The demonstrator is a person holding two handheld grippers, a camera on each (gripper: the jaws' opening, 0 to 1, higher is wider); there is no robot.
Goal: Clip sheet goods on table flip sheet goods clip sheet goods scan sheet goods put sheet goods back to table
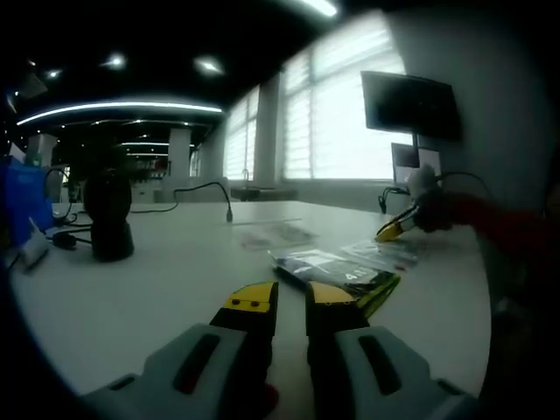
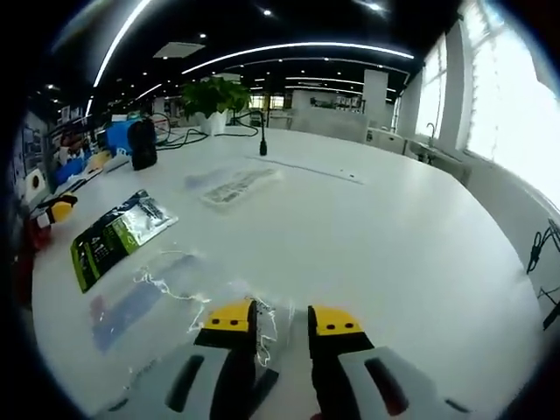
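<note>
White and broad, the bench (image 2: pixel 376 219) was seen carrying a dark sheet packet (image 1: pixel 337 271) just ahead of the left claw (image 1: pixel 291 297), jaws slightly apart, and clear packets (image 2: pixel 140 297) beside the right claw (image 2: pixel 282 319), likewise parted; clipping was judged pending.

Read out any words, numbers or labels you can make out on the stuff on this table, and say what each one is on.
"4": the only legible character, white, on the dark green-edged packet.
Other print on that packet: too blurred to read.
Clear packet with pale print: too small and blurred to read.
Clear bag by the right gripper's fingers: no readable text.
</note>
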